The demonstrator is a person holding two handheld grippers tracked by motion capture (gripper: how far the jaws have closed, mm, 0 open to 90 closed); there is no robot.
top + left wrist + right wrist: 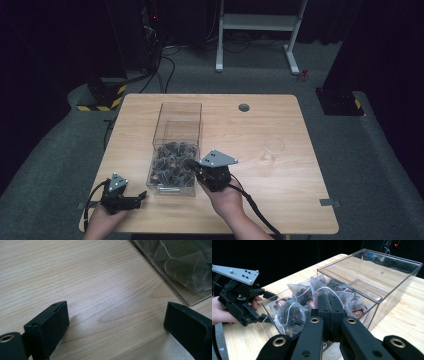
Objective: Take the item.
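From the high view we see our right claw (192,165) reaching into the clear box (176,145) of tea bags (170,161) mid-bench; our left claw (137,199) rests near the bench's (280,130) front edge. Left gripper view: jaws spread wide over bare wood, holding nothing. Right gripper view: jaws pressed together over the tea bags (294,307), string (328,288) just above
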